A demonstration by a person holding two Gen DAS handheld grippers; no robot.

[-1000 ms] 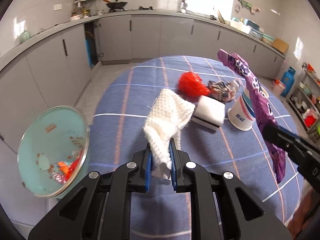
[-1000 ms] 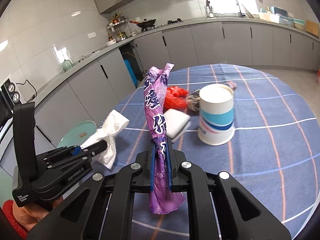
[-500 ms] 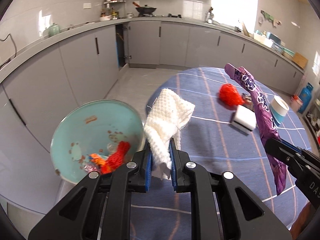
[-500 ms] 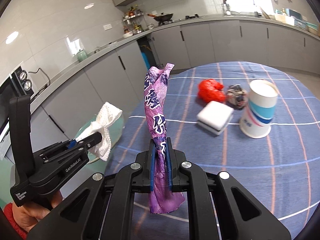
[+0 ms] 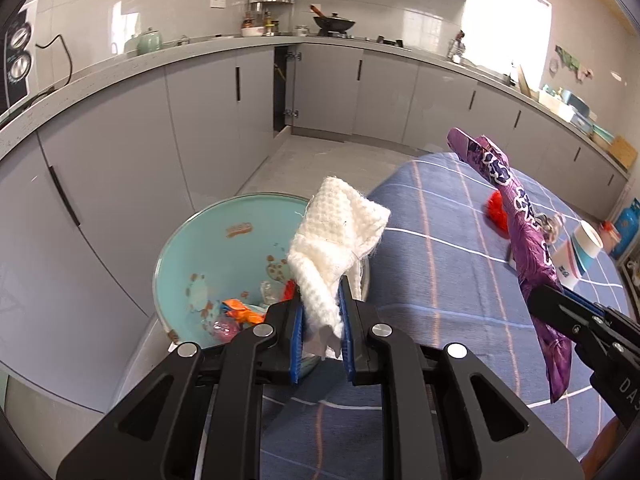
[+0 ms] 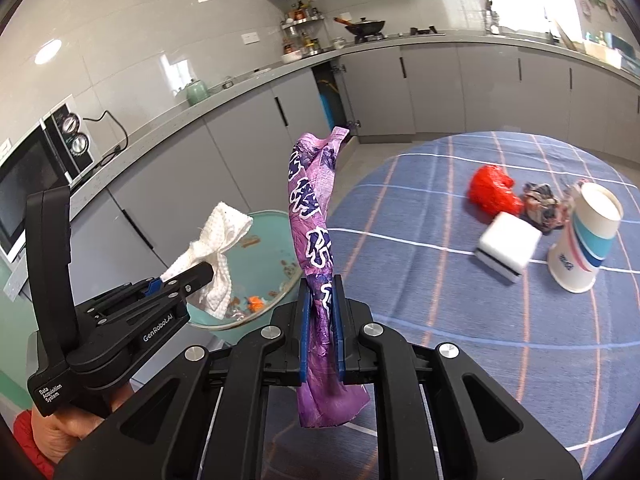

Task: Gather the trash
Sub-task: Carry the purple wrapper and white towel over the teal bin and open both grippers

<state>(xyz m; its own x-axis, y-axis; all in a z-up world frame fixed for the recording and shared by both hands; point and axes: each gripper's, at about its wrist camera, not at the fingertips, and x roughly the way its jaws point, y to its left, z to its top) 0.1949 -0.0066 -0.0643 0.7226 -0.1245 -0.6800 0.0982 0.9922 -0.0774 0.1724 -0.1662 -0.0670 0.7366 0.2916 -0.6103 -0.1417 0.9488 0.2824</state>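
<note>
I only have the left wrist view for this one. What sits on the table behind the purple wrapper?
Observer: A white block, between the red bag and the cup. The wrapper hides it from you.
Reviewer: How do the right tongs grip the wrapper?
Observer: The right tongs are shut on its lower part, with a short crumpled end hanging below the pads.
Reviewer: What holds the left tongs?
Observer: A bare hand with a red cuff grips the handle under the left tongs.
</note>
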